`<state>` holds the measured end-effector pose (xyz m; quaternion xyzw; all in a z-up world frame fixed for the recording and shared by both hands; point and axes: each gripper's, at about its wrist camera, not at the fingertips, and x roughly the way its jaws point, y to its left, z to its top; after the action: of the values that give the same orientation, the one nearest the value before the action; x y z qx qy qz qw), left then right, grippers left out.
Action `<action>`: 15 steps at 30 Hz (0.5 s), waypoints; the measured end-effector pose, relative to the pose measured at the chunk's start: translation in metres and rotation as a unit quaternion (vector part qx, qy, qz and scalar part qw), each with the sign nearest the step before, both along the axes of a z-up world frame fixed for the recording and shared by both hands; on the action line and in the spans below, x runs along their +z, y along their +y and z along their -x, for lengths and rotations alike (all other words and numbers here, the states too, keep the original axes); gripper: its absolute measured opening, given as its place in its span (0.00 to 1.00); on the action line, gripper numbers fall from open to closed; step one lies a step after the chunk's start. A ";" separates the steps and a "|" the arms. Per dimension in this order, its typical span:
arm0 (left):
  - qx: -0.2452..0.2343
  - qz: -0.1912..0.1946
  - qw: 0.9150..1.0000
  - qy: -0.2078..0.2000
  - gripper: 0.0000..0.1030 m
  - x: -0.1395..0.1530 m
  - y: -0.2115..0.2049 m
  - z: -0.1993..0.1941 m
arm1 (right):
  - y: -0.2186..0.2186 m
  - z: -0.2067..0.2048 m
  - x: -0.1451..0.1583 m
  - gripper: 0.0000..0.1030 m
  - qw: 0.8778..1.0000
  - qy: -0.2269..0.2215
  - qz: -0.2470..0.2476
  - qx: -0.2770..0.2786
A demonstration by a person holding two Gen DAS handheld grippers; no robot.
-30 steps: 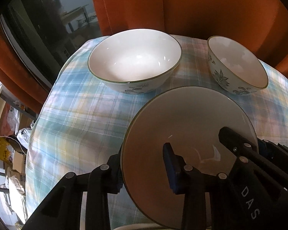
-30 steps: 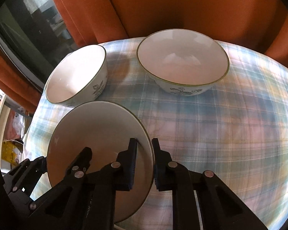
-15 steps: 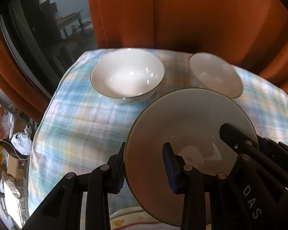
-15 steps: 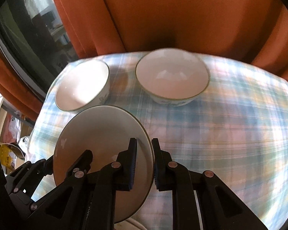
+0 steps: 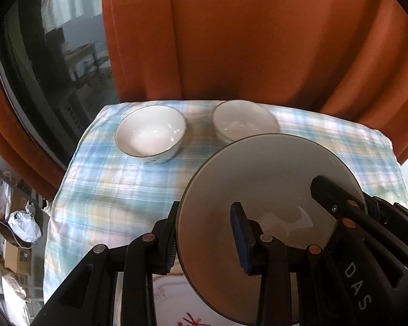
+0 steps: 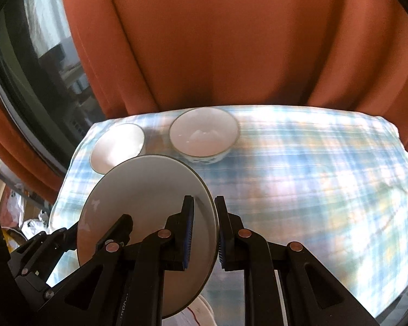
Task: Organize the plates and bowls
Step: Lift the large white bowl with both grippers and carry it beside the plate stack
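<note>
Plate (image 5: 269,190) clamped in both jaws

Premises: a lived-in home. A table under a plaid cloth (image 5: 100,190) stands against orange curtains (image 5: 258,40). Left of the table, a dark window (image 5: 54,68). Below it, cardboard boxes (image 5: 13,255) and plastic bags (image 5: 24,225) clutter the floor.
</note>
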<state>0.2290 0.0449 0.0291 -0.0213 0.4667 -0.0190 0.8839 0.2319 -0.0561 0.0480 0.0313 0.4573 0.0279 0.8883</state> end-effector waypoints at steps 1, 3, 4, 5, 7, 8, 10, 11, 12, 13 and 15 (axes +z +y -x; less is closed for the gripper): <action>-0.002 0.000 1.000 -0.002 0.34 0.003 -0.004 0.003 | -0.003 0.004 0.003 0.18 1.000 -0.003 0.002 -0.001; -0.004 -0.002 1.000 -0.008 0.34 0.008 -0.010 0.012 | -0.010 0.016 0.011 0.18 1.000 -0.010 0.003 -0.004; -0.003 -0.003 1.000 -0.011 0.34 0.011 -0.013 0.017 | -0.013 0.020 0.013 0.18 1.000 -0.012 0.003 -0.004; -0.002 -0.005 1.000 -0.013 0.34 0.013 -0.017 0.020 | -0.016 0.024 0.015 0.18 1.000 -0.014 0.002 -0.004; 0.001 -0.011 1.000 -0.017 0.34 0.017 -0.024 0.029 | -0.024 0.035 0.021 0.18 1.000 -0.019 -0.002 0.000; 0.003 -0.013 1.000 -0.019 0.34 0.018 -0.028 0.032 | -0.027 0.038 0.022 0.18 1.000 -0.021 -0.003 0.003; 0.011 -0.016 1.000 -0.023 0.34 0.022 -0.038 0.041 | -0.035 0.046 0.026 0.18 1.000 -0.027 -0.005 0.011; 0.014 -0.016 0.999 -0.023 0.35 0.023 -0.041 0.044 | -0.039 0.049 0.027 0.18 1.000 -0.028 -0.006 0.014; 0.018 -0.016 0.999 -0.023 0.35 0.023 -0.045 0.047 | -0.045 0.053 0.028 0.18 0.999 -0.028 -0.008 0.018; 0.020 -0.017 0.999 -0.024 0.35 0.024 -0.050 0.050 | -0.051 0.055 0.029 0.18 0.999 -0.027 -0.011 0.020; 0.021 -0.019 0.999 -0.026 0.35 0.023 -0.062 0.057 | -0.065 0.061 0.029 0.18 0.999 -0.030 -0.013 0.024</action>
<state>0.1724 -0.0175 0.0518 -0.0141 0.4429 0.0076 0.8964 0.1706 -0.1208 0.0774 0.0306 0.4308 0.0559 0.9002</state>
